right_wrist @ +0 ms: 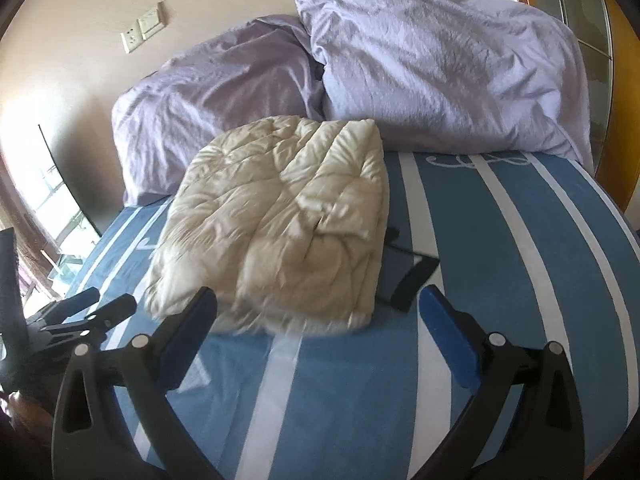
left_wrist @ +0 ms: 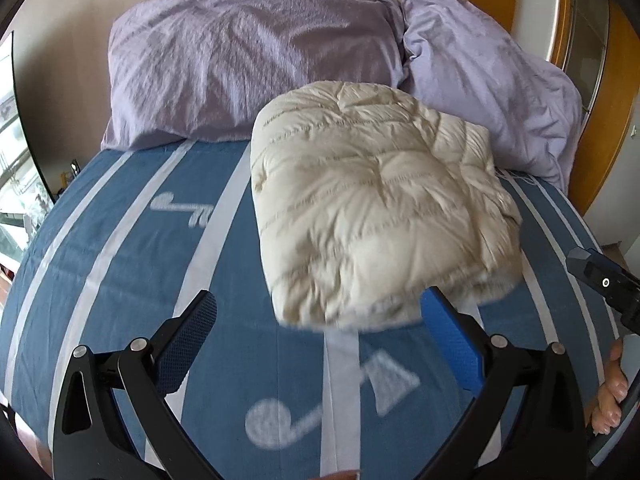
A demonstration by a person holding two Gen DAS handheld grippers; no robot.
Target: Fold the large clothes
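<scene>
Left wrist view. A folded cream jacket (left_wrist: 380, 216) is seen lying on a blue bedspread (left_wrist: 120, 280) with white stripes, its far edge against two lilac pillows (left_wrist: 248, 60) at the head of the bed. The left gripper (left_wrist: 318, 320) is held just short of the jacket's near edge; its jaws are spread wide, with nothing between them. Part of the right gripper (left_wrist: 604, 280) and a hand (left_wrist: 610, 396) are visible at the right margin. The near edge of the jacket is blurred.

Right wrist view. The jacket (right_wrist: 280, 216) is shown left of centre on the bedspread (right_wrist: 500, 280), touching the pillows (right_wrist: 440, 64). A dark flat item (right_wrist: 408, 276) lies just beside the jacket's right edge; what it is cannot be told. The right gripper (right_wrist: 318, 312) is seen fully parted and empty, the jacket lying ahead of its left finger (right_wrist: 192, 320). The left gripper (right_wrist: 86, 308) appears at the lower left, apart from the jacket. Wall switches (right_wrist: 144, 28) are mounted above the pillows.
</scene>
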